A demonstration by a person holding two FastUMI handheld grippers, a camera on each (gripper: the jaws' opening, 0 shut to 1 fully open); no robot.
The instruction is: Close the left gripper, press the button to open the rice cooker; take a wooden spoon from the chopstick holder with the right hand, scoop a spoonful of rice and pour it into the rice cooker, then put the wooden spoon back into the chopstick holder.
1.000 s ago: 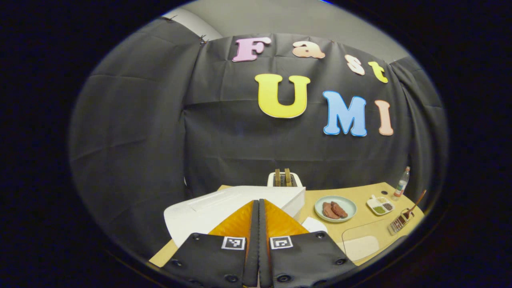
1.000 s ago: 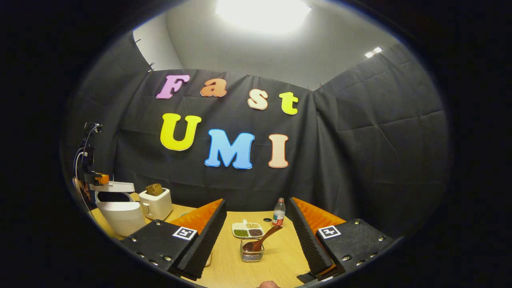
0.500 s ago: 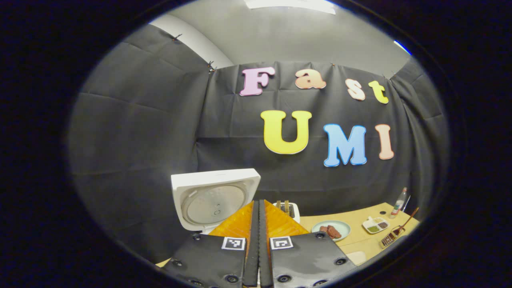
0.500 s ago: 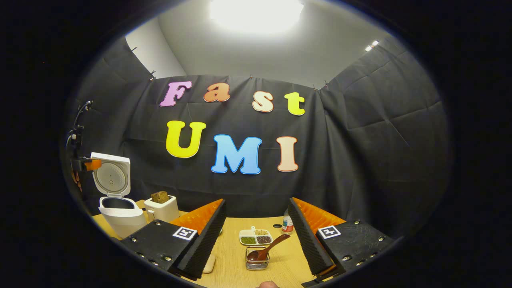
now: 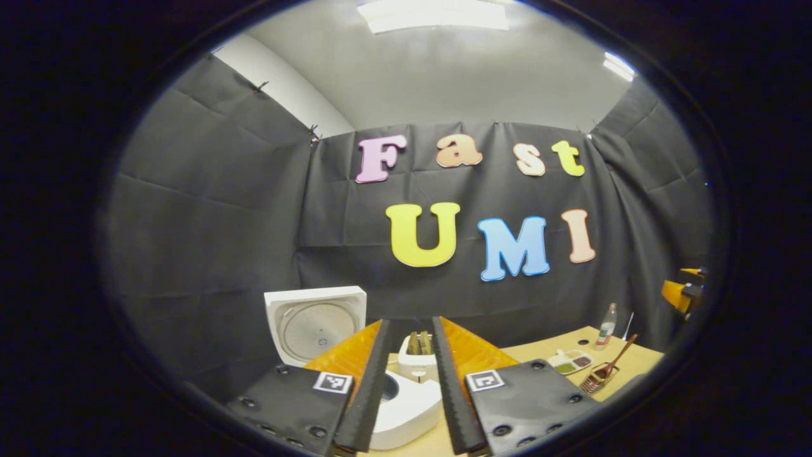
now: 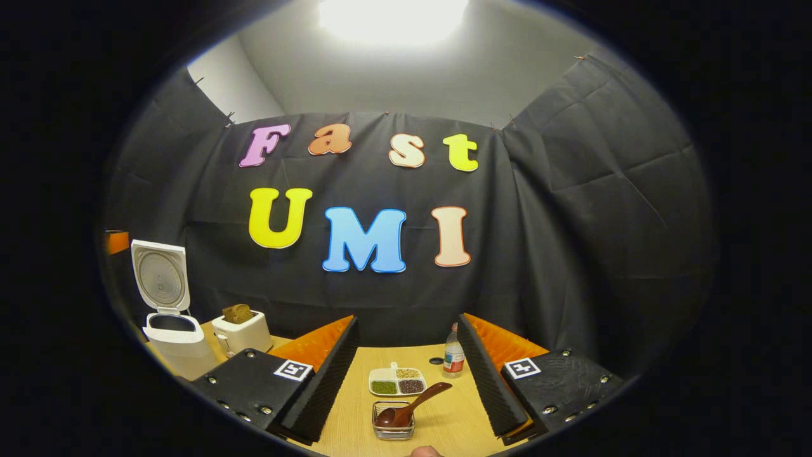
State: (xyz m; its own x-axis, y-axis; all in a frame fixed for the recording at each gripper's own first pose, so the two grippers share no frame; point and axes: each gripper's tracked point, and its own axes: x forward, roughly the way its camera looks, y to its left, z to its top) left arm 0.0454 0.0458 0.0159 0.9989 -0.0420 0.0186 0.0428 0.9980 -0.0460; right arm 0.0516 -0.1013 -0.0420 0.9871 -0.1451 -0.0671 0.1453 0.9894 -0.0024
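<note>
Rice cooker: the white boxy rice cooker (image 6: 172,339) is sitting with its lid (image 6: 160,277) standing fully upright, so I'd say the button step is done.
Left tool: the left tool (image 5: 409,387) is hanging just in front of the cooker with its fingers spread fairly wide, holding nothing.
Right tool: the right tool (image 6: 406,381) is hovering well to the right of the cooker, fingers wide apart and empty, lining up on the spoon.
Spoon: the brown wooden spoon (image 6: 409,406) is leaning bowl-down in the small wire chopstick holder (image 6: 393,428), handle pointing up and away from the cooker.
Rice: the white divided tray of grains (image 6: 396,381) is sitting just behind the holder on the tan wooden tabletop (image 6: 444,419).
Risk: the holder is looking light, so an off-centre pinch on that slanted handle could be dragging or tipping it; the clear plastic bottle (image 6: 452,357) is standing close enough to get clipped.
Writing: the bottle label is too small to read; both tools are carrying square black-and-white marker tags, no brand visible.
</note>
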